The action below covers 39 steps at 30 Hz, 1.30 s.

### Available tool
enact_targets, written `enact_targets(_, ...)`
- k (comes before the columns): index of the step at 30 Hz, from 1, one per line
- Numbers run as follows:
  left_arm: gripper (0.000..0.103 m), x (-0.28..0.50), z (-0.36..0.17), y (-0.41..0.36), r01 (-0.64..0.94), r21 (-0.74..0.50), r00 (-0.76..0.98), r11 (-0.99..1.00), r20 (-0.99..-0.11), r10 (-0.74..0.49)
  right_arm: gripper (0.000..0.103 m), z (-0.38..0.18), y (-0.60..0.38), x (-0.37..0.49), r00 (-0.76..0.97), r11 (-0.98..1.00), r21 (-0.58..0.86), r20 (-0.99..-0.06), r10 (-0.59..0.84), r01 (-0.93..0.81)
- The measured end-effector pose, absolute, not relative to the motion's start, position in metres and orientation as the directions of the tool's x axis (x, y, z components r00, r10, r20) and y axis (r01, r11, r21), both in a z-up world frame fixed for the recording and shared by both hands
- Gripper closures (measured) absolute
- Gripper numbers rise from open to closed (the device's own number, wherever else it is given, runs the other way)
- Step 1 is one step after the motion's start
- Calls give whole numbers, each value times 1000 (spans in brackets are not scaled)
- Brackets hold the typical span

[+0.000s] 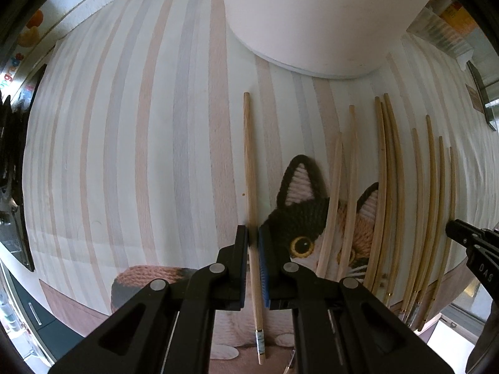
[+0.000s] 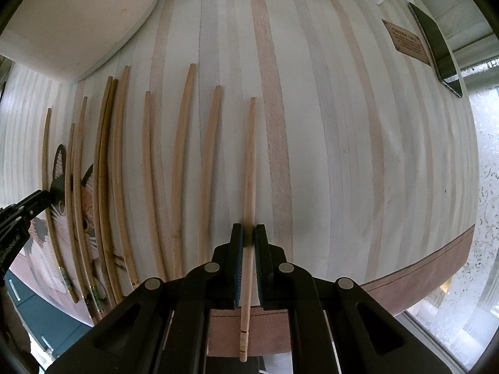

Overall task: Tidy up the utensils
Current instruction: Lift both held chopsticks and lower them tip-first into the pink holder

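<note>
- Two tongs, each clamped on one chopstick: left tongs (image 1: 253, 240) on banded chopstick (image 1: 251, 168), right tongs (image 2: 248, 237) on grooved chopstick (image 2: 249, 168).
- Ten loose chopsticks (image 2: 181, 155) between, flat on striped counter (image 2: 343, 155).

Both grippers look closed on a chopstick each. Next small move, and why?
Probably lift both a little. The left gripper clamps the chopstick with the patterned end; the right gripper clamps a plain chopstick. Each lies along the striped tablecloth, so lift before carrying toward the white container.
</note>
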<state>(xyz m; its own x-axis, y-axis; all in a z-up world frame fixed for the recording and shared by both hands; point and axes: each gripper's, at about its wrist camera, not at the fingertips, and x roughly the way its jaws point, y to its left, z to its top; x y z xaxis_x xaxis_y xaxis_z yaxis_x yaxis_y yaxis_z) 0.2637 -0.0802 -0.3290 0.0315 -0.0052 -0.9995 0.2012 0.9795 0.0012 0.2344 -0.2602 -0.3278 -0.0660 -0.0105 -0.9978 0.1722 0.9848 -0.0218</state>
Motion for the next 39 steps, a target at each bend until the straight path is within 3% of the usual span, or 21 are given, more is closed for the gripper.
enact_targets(7, 99, 251, -312, -79, 188, 53, 98, 981, -995, 35, 96, -321, -267, 225, -28, 976, 16, -999, 22, 219)
enact_targets(17, 99, 248, -219, -68, 113, 69, 326, 991, -945, 28, 96, -249, -273, 216, 189, 968, 76, -982, 30, 238)
enact_targets(28, 99, 269, -78, -48, 33, -63, 575, 997, -815, -71, 96, -126, -270, 237, 480, 960, 199, -873, 82, 198)
enact_targets(34, 99, 282, 3, -39, 10, -160, 687, 987, -716, -123, 96, -41, -275, 279, 629, 944, 305, -760, 162, 125)
enact_targets(39, 99, 308, 39, -43, -2, -216, 733, 976, -664, -146, 96, 7, -270, 330, 702, 942, 326, -689, 180, 79)
